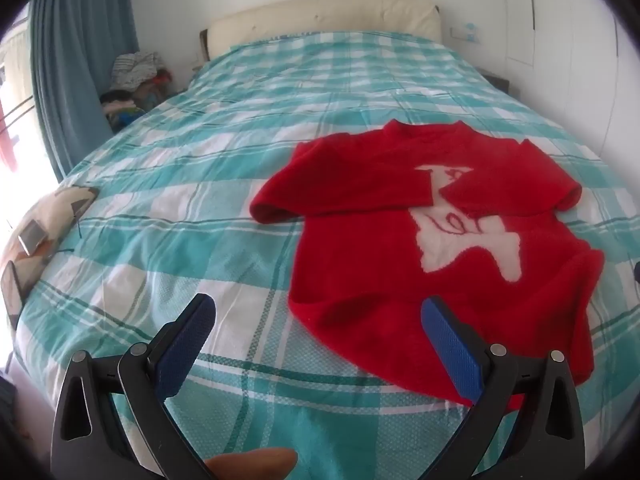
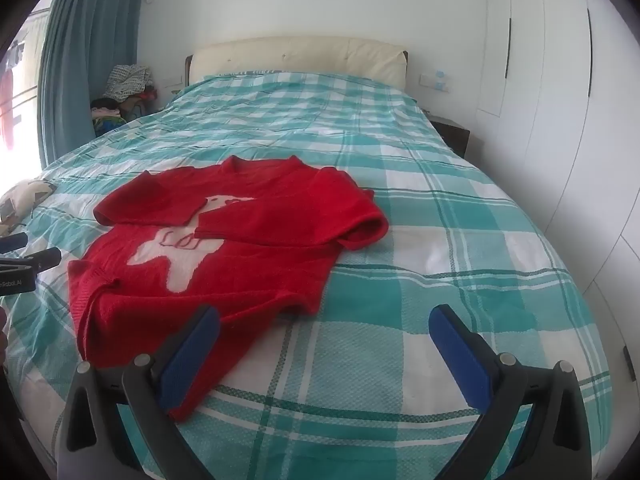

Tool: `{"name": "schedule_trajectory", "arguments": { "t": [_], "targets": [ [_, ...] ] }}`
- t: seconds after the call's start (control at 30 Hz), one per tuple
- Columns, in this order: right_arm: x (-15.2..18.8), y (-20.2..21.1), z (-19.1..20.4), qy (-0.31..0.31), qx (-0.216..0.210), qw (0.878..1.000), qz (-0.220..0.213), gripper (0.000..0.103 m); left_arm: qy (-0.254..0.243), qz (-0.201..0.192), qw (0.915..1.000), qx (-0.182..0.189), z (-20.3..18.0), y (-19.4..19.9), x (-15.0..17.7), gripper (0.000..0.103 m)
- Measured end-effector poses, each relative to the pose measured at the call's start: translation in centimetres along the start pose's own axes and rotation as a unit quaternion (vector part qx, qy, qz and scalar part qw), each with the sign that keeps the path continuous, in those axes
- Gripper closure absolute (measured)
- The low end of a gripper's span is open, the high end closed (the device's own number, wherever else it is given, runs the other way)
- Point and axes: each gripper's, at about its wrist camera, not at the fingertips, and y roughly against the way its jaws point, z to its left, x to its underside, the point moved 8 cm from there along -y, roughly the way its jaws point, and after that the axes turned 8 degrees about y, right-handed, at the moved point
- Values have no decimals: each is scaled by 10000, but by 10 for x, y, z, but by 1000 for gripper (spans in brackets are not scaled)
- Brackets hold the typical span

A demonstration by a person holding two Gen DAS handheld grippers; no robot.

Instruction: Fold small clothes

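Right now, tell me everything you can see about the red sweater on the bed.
The red sweater is a small, fuzzy-looking knit with a white animal figure on its chest. It lies flat, front up, on the teal-and-white checked bedspread, neckline toward the headboard. Both sleeves are already folded across the chest, partly covering the figure. The hem is rumpled and nearest the cameras. Nothing touches it except the bedspread.
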Motion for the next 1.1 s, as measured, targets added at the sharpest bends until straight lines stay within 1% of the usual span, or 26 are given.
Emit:
{"name": "schedule_trajectory", "arguments": {
  "t": [0.07,0.1,0.13,0.17,0.23,0.37,0.87,1.1],
  "targets": [
    [0,-1,1,10,-9,10000,16,0,-8,-84,10000,29,-3,1,3,0],
    [0,-1,2,27,-9,10000,16,0,-65,51,10000,7,-7,-1,3,0],
    [0,-1,2,18,-17,10000,13,0,-34,102,9999,40,-7,-2,2,0],
    [0,-1,2,32,-21,10000,11,0,41,105,9999,115,-4,-2,2,0],
    [0,-1,2,55,-26,10000,6,0,46,109,9999,112,-7,-2,1,0],
    [3,0,1,61,8,10000,18,0,128,127,9997,181,0,-1,2,0],
    [4,-4,-1,70,-2,10000,38,0,131,153,9996,187,3,-3,5,0],
    [3,-5,6,128,6,9999,52,0,109,231,9995,193,0,-7,8,0]
  ]
}}
